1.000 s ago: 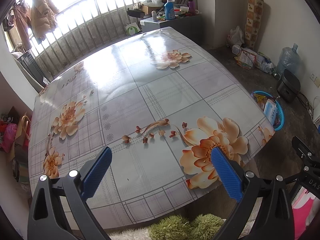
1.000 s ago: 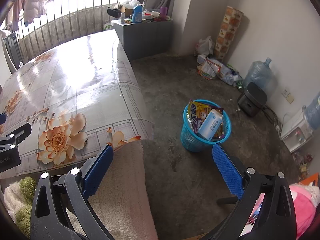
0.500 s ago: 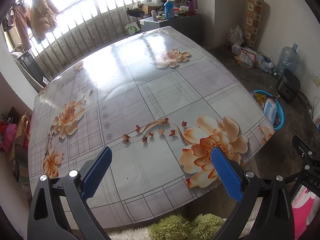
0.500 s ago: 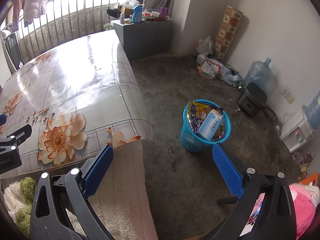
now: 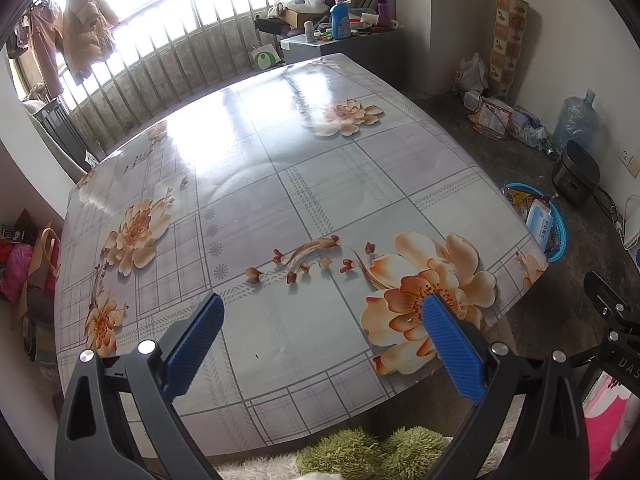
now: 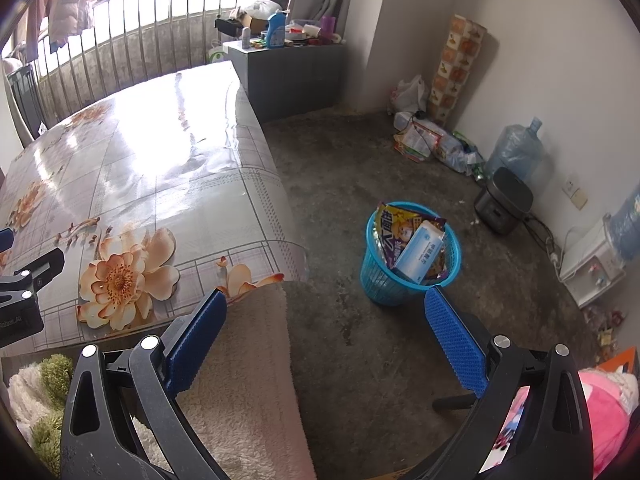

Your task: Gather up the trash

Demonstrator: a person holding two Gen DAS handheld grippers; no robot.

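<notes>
Left wrist view showed the left gripper (image 5: pixel 320 344) spread wide and empty above the flowered table (image 5: pixel 280 184). On the right, the right gripper (image 6: pixel 326 336) also stood wide and empty, with the blue basket (image 6: pixel 408 276) on the floor beyond it, holding a snack bag (image 6: pixel 394 236) and a white pack (image 6: pixel 420 250).

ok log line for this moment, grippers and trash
left gripper: open, empty, over table | right gripper: open, empty | blue basket: on floor, holds snack bag, white pack
</notes>
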